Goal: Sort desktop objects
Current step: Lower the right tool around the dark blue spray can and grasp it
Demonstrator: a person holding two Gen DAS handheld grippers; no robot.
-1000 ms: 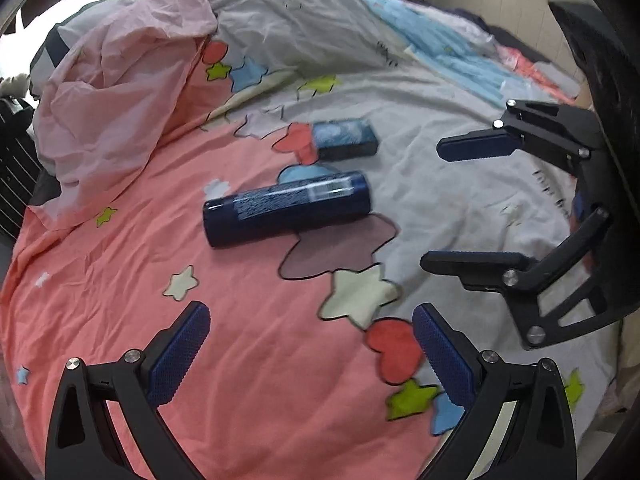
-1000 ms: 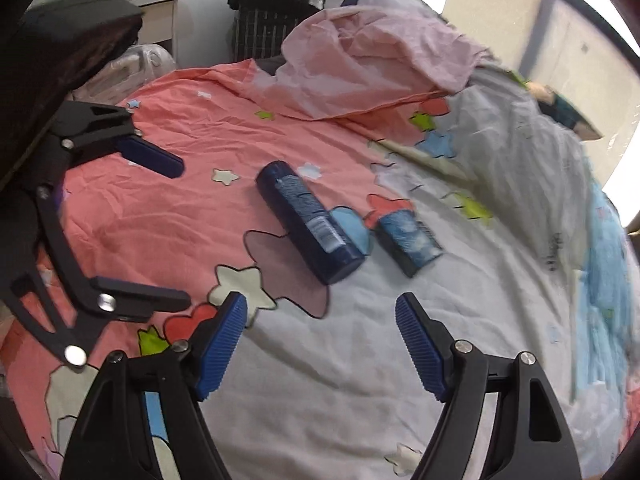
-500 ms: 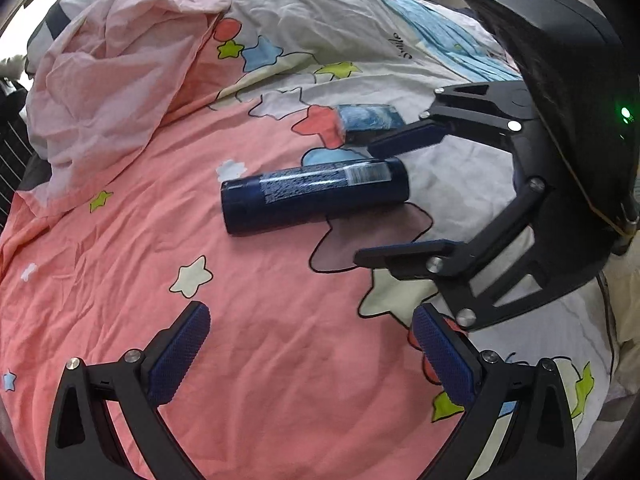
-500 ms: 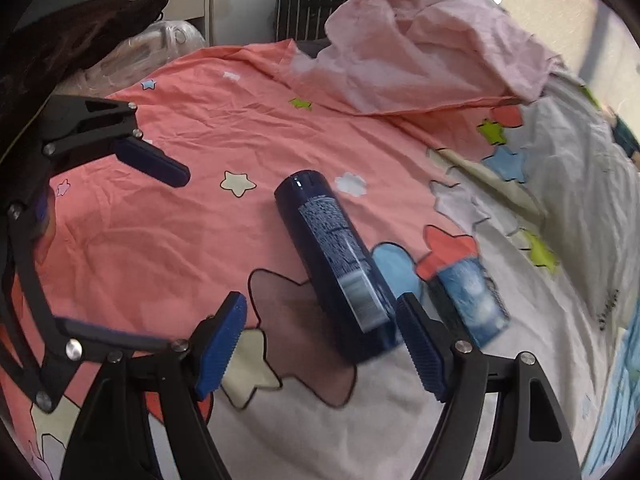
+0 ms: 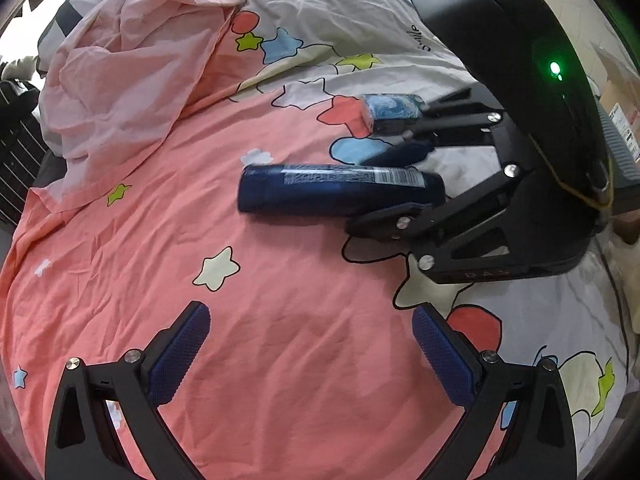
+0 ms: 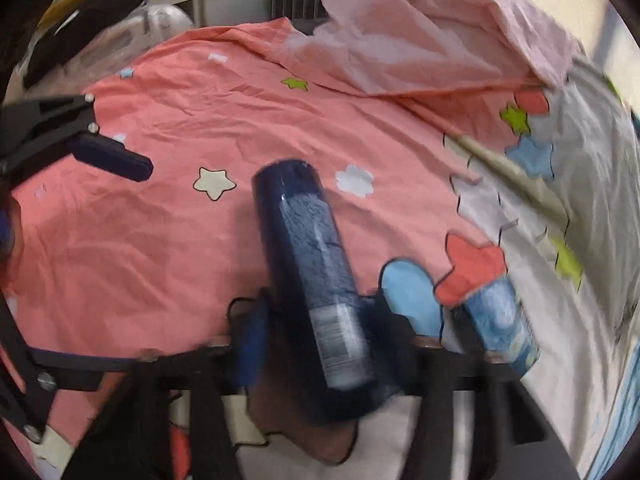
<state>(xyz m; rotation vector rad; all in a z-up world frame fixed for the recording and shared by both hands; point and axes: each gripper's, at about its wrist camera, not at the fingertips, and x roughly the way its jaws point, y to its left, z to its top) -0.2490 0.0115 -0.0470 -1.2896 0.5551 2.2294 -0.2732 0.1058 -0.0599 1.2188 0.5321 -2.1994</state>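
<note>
Since half a second ago we note the right gripper [image 5: 394,184] has advanced from beside the can's end to straddle it, one finger on each side, while the can and box lie where they were.

1. Bedspread [image 5: 280,320]: coral ground with stars and hearts, turning white toward 3 o'clock in the left wrist view. It bears everything below.

2. Pink sheet [image 5: 132,60]: crumpled heap at 10 to 11 o'clock in the left wrist view, lying over the bedspread's far edge; at 1 o'clock in the right wrist view [image 6: 432,36].

3. Right gripper, also seen blurred in its own view [image 6: 316,344]: black frame with a green light, entering from 3 o'clock in the left wrist view. We record its fingers as closed in around the can's near end; whether the pads press the can we cannot tell from the blur.

4. Left gripper [image 5: 310,354]: at 6 o'clock in its own view, blue pads [image 5: 180,352] wide apart over bare coral cloth, holding nothing, well apart from the can. In the right wrist view it shows at 9 o'clock [image 6: 108,156].

5. Dark blue can [image 5: 340,192]: lying on its side near centre, white label uppermost, its end toward 3 o'clock between the right gripper's fingers; in the right wrist view [image 6: 316,280] it runs from centre toward 6 o'clock.

6. Small blue box [image 5: 394,110]: lying just beyond the can at 1 o'clock, apart from it, close beside the right gripper's far finger; at 4 o'clock in the right wrist view [image 6: 500,320].
</note>
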